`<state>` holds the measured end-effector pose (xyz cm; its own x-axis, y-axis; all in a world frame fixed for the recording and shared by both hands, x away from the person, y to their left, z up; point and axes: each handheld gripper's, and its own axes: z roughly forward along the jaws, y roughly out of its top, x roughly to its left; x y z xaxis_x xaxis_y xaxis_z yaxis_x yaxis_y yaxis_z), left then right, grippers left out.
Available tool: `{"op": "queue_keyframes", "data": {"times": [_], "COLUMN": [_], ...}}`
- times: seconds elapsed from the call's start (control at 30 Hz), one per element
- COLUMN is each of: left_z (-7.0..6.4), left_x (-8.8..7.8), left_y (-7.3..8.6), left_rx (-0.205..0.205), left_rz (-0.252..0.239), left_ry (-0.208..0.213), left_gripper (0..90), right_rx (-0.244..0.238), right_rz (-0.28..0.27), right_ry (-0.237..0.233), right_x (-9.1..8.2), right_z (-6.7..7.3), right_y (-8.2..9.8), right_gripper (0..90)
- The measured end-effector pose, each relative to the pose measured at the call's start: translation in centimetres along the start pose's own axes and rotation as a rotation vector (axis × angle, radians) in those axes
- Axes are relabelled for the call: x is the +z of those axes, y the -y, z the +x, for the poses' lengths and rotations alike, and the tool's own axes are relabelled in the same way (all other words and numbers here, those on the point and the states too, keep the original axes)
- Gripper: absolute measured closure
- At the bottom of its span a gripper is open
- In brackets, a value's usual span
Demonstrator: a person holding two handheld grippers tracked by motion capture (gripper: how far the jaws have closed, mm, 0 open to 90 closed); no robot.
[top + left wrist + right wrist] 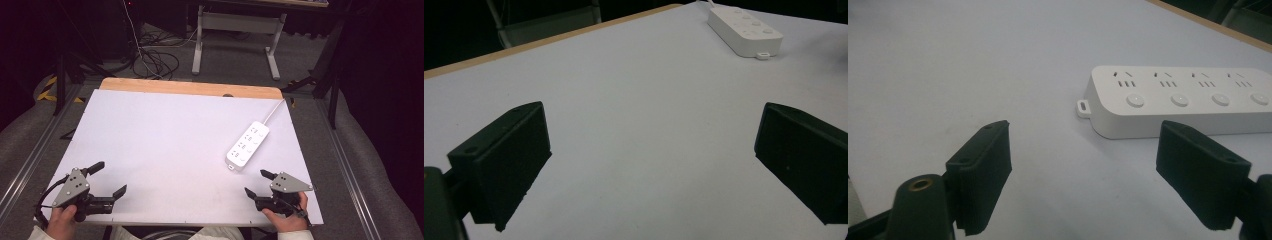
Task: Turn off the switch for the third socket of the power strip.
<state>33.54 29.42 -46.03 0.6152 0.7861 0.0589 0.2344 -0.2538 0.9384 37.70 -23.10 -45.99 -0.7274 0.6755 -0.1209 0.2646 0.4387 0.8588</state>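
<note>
Right gripper [261,183] gapes wide and empty, the power strip [248,145] just ahead of its jaws. Left gripper [106,178], equally wide, sits well apart. Probably approach squarely, straddling the strip's short end.

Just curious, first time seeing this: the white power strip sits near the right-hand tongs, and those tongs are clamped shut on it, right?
Not quite. The right gripper view shows the right tongs open, jaws apart, with the power strip lying untouched just beyond them.
</note>
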Motion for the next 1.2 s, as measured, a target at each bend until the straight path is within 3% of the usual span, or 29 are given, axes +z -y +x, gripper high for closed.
{"op": "queue_keyframes", "data": {"times": [0.3, 0.47, 0.67, 0.73, 0.77, 1.07, 1.2], "left_z": [-0.2, 0.0, -0.1, -0.1, -0.1, 0.0, 0.0], "left_x": [0.0, 0.0, 0.1, 0.1, 0.1, 0.1, 0.1], "left_y": [0.0, 0.0, 0.0, 0.0, 0.0, 0.0, 0.0], "left_rx": [-0.006, 0.02, 0.018, 0.018, 0.018, 0.01, 0.011], "left_rz": [-0.002, 0.015, 0.021, 0.023, 0.023, 0.025, 0.027], "left_ry": [-0.012, -0.012, -0.015, -0.012, -0.012, -0.019, -0.021], "left_gripper": [1.8, 1.8, 1.8, 1.9, 1.8, 1.9, 1.9], "right_rx": [-0.004, -0.009, -0.005, -0.014, -0.01, 0.021, 0.013], "right_rz": [-0.003, -0.003, 0.01, 0.009, 0.009, 0.034, 0.038], "right_ry": [-0.004, -0.004, -0.014, 0.005, -0.009, -0.013, -0.021], "right_x": [0.0, -0.2, -0.3, -0.3, -0.3, -0.3, -0.4], "right_z": [-0.1, -0.1, -0.5, -0.7, -0.9, -1.8, -2.2], "right_y": [-0.2, -0.7, -1.6, -1.9, -2.3, -3.9, -5.0], "right_gripper": [23.9, 27.1, 31.4, 31.8, 36.8, 38.4, 38.7]}}
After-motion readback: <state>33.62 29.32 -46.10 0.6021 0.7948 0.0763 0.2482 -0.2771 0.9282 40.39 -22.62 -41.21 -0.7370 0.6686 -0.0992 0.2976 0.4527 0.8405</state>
